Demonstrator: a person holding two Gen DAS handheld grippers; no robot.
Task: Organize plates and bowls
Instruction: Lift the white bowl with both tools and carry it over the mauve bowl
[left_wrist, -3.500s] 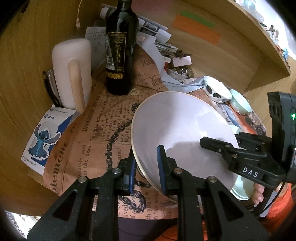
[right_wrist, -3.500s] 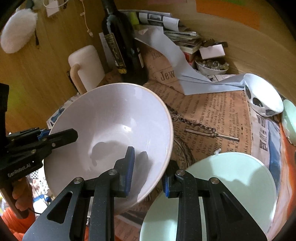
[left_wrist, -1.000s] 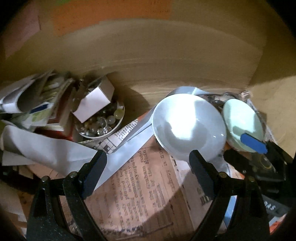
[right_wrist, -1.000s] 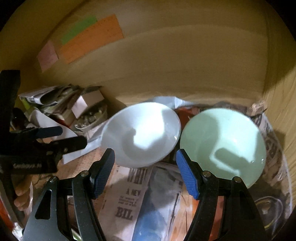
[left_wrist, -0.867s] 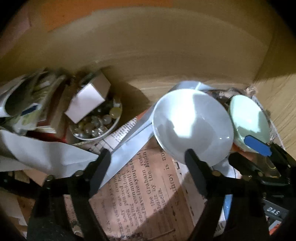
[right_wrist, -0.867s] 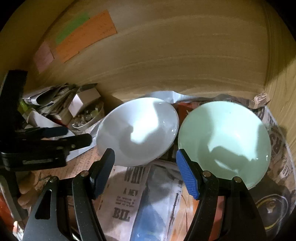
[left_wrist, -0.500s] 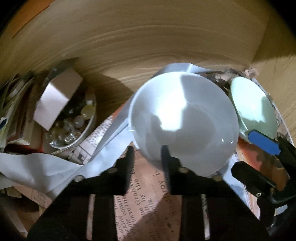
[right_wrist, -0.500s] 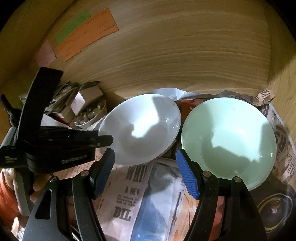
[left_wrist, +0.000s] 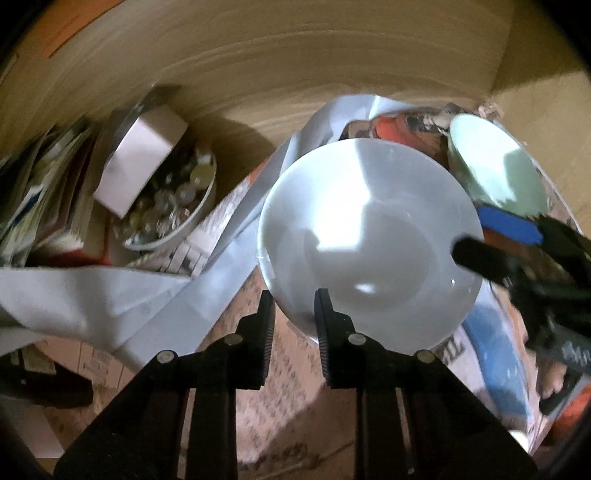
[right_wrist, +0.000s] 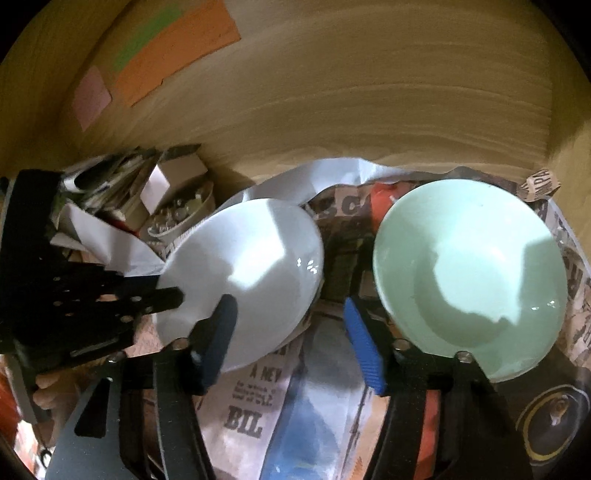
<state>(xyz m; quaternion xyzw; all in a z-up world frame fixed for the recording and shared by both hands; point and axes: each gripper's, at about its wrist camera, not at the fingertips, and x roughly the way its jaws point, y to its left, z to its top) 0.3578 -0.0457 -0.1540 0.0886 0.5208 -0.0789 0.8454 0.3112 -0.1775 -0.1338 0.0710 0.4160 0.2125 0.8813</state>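
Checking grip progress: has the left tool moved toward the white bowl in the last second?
Yes. The left tool has come forward onto the white bowl, its near rim now between the fingers.

A cluttered home desk nook: wooden walls (right_wrist: 369, 92), sticky notes (right_wrist: 173, 48), newspaper covering (right_wrist: 251, 406), trinket dish (left_wrist: 173, 206).

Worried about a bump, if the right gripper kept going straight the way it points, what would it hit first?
Probably the newspaper between the two bowls. The right gripper, its jaws closing on nothing, aims at the gap between the white bowl and green bowl; depth is unclear.
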